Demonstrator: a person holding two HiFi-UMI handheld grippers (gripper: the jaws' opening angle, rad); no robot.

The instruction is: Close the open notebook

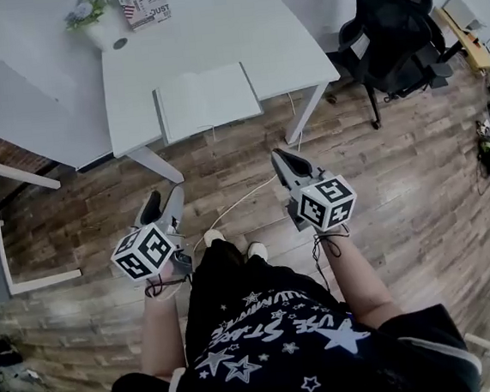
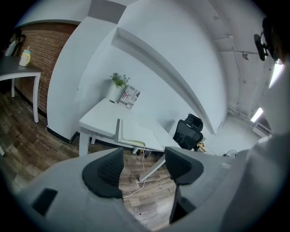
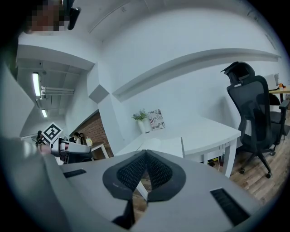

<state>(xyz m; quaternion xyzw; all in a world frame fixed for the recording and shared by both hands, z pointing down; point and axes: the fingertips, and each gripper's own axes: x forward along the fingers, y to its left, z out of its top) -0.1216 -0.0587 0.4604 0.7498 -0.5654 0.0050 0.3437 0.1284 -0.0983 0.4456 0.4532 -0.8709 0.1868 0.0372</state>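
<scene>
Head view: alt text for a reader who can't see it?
An open notebook lies near the front edge of a white desk. Below, a person standing on wood flooring holds the left claw and right claw short of the desk, touching nothing.

White table (image 1: 220, 29) — open notebook (image 1: 208, 99) at near edge; potted plant (image 1: 89, 12), printed card (image 1: 144, 4) at far side.

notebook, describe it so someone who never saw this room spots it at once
Find the white desk beside the black office chair. At its near edge lies the notebook, open with pale, plain pages. It is the only flat thing there; the potted plant and printed card stand at the far side.
</scene>
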